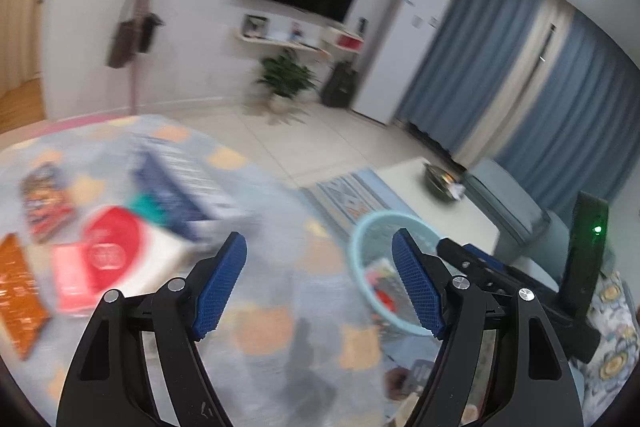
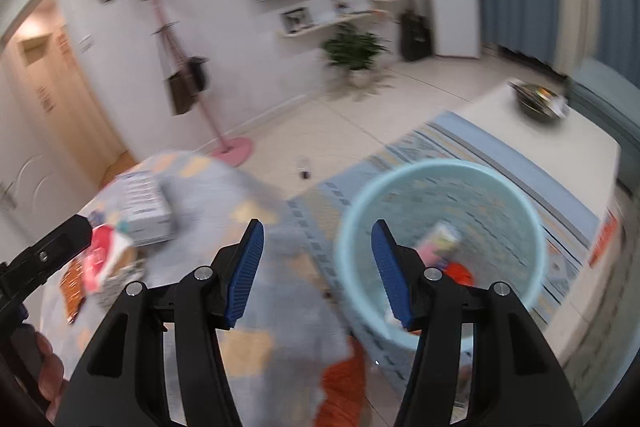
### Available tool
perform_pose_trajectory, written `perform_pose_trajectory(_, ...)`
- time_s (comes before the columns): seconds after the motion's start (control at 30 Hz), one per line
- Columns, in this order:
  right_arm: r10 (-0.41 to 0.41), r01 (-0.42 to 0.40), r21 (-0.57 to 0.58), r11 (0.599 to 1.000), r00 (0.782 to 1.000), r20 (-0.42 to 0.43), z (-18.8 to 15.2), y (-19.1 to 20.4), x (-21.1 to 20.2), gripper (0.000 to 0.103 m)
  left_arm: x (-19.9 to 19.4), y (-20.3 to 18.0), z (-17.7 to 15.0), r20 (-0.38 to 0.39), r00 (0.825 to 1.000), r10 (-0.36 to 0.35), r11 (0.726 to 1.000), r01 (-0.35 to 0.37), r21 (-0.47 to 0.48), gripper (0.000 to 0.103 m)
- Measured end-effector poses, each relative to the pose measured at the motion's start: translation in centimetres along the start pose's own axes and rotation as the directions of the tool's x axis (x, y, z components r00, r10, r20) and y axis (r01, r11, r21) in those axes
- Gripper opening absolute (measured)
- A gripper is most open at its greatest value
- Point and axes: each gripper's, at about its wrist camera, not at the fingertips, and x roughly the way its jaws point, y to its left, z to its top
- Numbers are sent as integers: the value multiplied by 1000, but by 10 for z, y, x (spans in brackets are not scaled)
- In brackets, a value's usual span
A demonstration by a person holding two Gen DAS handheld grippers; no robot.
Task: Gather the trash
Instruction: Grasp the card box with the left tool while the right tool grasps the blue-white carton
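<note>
Both the left gripper (image 1: 318, 281) and right gripper (image 2: 318, 273) angled downward above the tabletop (image 1: 280, 307) beside the trash basket (image 2: 500, 187), jaws parted, nothing held.

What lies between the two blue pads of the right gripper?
Nothing is held: between the right gripper pads, the right wrist view shows only patterned cloth below.

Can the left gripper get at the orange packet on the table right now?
Probably yes. The left gripper is open with nothing between its fingers, and the orange packet lies uncovered on the table off to its left, nothing blocking the way.
</note>
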Motion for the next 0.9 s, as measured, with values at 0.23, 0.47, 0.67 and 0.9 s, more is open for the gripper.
perform_pose_trajectory(0.23, 178, -185, -187, 965, 983, -50, 7, 101, 22, 60, -57, 86, 7, 58, 976, 209, 974, -202, -106, 74)
perform_pose_trajectory(0.47, 234, -267, -257, 929, 961, -150, 12, 157, 67, 73, -76, 166, 24, 35, 945, 327, 929, -314, -198, 79)
perform_pose_trajectory(0.67, 241, -294, -255, 921, 945, -222, 25, 175, 111, 82, -50, 217, 38, -69, 944, 324, 911, -330, -247, 82)
perform_pose_trajectory(0.9, 252, -329, -234, 915, 918, -306, 32, 181, 152, 82, 9, 236, 45, -212, 926, 312, 889, -363, -279, 84)
